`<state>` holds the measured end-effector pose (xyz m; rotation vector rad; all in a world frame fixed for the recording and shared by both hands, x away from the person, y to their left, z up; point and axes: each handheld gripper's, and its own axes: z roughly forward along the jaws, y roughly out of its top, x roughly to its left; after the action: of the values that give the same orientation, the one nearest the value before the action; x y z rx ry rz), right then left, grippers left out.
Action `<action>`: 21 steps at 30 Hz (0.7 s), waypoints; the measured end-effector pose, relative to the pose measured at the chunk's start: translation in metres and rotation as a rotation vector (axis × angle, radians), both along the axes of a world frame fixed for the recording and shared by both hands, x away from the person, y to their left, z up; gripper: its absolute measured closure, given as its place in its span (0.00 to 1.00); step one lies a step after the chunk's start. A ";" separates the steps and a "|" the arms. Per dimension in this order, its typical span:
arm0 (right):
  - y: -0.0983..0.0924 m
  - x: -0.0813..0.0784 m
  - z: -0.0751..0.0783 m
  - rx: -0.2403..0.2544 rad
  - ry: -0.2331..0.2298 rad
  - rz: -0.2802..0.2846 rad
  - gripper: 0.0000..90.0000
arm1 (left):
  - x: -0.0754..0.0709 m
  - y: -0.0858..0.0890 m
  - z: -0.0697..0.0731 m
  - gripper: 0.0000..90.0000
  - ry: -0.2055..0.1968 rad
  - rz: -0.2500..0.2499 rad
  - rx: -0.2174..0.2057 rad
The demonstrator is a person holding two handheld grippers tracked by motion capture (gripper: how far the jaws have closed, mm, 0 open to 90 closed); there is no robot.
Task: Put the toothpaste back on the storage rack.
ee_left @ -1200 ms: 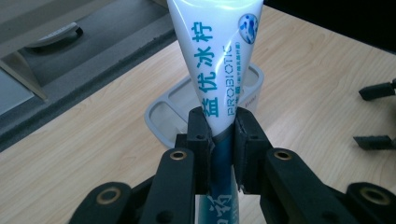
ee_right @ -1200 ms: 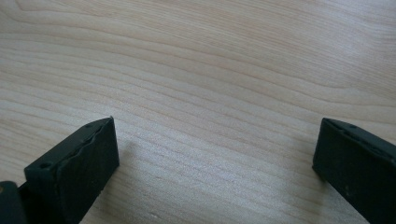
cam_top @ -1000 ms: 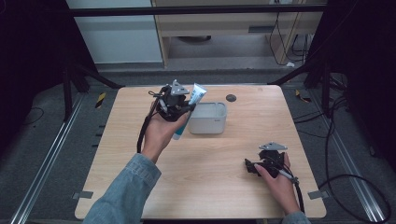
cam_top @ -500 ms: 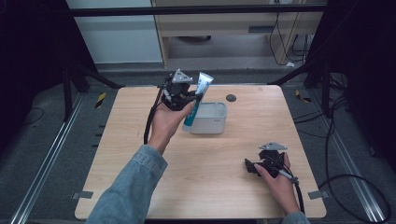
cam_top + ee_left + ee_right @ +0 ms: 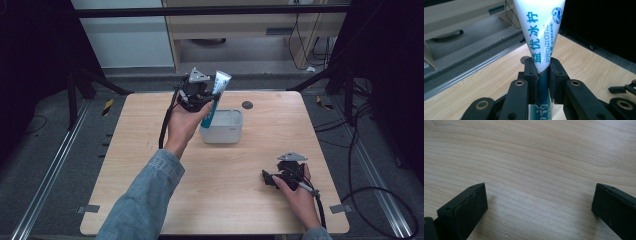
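A: Which change does the high view record?

B: The left claw (image 5: 212, 100), clamped on the toothpaste tube (image 5: 216, 97), stands higher and further toward 12 o'clock than a second ago. It has carried the tube from the container's 9 o'clock side to a place above the container's near-left corner. The right claw (image 5: 270, 179) has not moved; it rests low over the tabletop (image 5: 150, 145) at about 4 o'clock.

A: What does that imply for the work in hand?

B: Judged from its position, the tube is being brought over the white container (image 5: 227, 131) for lowering inside. It is held in the air, with its lower end at the container's rim.

A: How do the claws stand?

B: In the left gripper view the left claw (image 5: 543, 75) pinches the tube (image 5: 539, 32) narrowly at its neck, pads pressed against both sides. In the right gripper view the right claw (image 5: 539, 202) stands wide, with bare wood (image 5: 536, 157) between its jaws.

A: How does the tube look?

B: It is white above and teal below, with printed characters and the word PROBIOTIC. The flat crimped end flares upward and tilts toward 1 o'clock. A dark round disc (image 5: 247, 105) lies on the tabletop at 1 o'clock of the container.
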<state>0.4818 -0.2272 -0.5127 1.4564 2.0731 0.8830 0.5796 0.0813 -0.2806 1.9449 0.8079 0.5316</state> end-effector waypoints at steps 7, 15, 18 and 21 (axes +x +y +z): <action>0.000 0.000 0.000 -0.002 -0.002 0.000 0.00 | 0.006 -0.006 0.001 0.87 -0.009 0.003 -0.003; 0.000 0.000 0.000 -0.001 -0.002 0.000 0.00 | 0.011 -0.009 0.000 0.87 -0.017 0.007 -0.013; 0.000 0.000 0.000 0.000 -0.002 0.000 0.00 | 0.011 -0.010 -0.001 0.87 -0.015 0.007 -0.024; 0.000 0.000 0.000 -0.001 -0.002 0.000 0.00 | 0.012 -0.011 0.000 0.87 -0.028 0.010 -0.028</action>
<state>0.4819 -0.2272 -0.5127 1.4547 2.0720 0.8830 0.5914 0.0698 -0.2806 1.9047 0.8043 0.5493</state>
